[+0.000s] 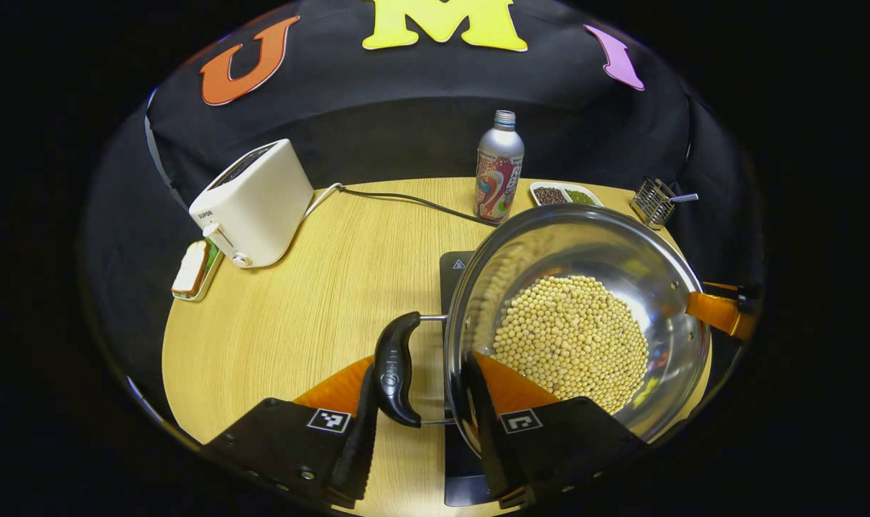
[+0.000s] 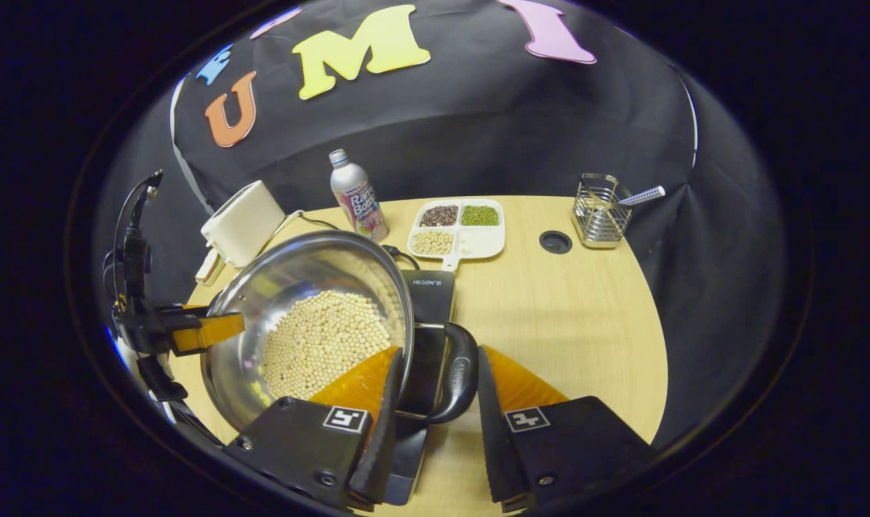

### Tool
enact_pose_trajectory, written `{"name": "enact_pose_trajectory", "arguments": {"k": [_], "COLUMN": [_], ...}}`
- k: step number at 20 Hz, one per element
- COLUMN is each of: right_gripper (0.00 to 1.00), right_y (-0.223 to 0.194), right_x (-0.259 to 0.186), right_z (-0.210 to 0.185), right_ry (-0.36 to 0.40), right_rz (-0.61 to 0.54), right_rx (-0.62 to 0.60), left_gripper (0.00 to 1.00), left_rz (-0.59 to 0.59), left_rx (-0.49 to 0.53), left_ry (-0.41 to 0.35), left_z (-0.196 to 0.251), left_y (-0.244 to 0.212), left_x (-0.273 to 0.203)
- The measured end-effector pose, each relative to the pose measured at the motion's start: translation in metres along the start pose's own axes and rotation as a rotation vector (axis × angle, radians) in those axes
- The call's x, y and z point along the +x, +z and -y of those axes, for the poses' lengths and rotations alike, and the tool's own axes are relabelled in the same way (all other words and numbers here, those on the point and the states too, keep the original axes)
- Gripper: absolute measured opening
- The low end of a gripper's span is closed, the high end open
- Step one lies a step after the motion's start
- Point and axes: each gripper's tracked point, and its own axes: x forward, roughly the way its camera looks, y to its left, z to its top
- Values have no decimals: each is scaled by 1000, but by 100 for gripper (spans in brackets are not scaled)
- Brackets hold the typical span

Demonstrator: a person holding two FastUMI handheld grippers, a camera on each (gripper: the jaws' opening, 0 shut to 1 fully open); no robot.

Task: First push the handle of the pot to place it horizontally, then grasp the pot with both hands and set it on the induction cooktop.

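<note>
Both tools at the pot's side handles, pot over the cooktop.

I see my left tool (image 1: 420,402) straddling one black handle (image 1: 397,368) of the pot (image 1: 521,237), fingers apart, one inside the rim. My right tool (image 2: 435,398) brackets the opposite handle (image 2: 460,373) likewise; whether either presses it, I cannot tell. The bean-filled pot sits above the dark cooktop (image 2: 429,291) on the desk (image 2: 571,323).
</note>
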Motion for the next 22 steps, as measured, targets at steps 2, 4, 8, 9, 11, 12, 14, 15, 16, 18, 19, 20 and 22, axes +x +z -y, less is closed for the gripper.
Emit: {"name": "enact_pose_trajectory", "arguments": {"k": [2,4,8,9,11,12,14,15,16,18,19,20,22], "right_gripper": [58,71,84,81,86,87,89,88,92,89,89,91,92], "right_y": [1,1,4,1,-5,-7,-10,-10,-9,-6,-4,-1,9], "right_x": [0,-4,-25,-28,-37,-39,-42,-44,-49,-56,-61,-68,-81], "right_z": [2,5,8,8,7,6,6,7,6,5,5,3,-3], "right_ry": [16,23,11,9,8,6,-2,-5,-13,-31,-45,-51,-66], "right_rz": [20,40,123,132,141,144,148,148,155,180,192,217,277], "right_rx": [-5,-7,-67,-85,-102,-97,-99,-104,-107,-123,-139,-151,-158], "left_gripper": [66,85,97,97,97,97,97,97,97,97,100,97,97], "left_rz": [2,-22,106,122,154,168,183,198,218,238,251,265,300], "left_rx": [17,27,45,41,45,42,26,19,14,6,6,7,10], "left_ry": [-2,-1,41,33,40,44,42,45,49,51,52,55,46], "left_z": [1,2,0,4,5,5,8,8,6,5,3,-1,-6], "left_y": [1,-8,2,3,5,6,5,3,4,5,7,3,4], "left_x": [-1,-3,-27,-33,-42,-46,-58,-67,-74,-85,-94,-103,-118]}}
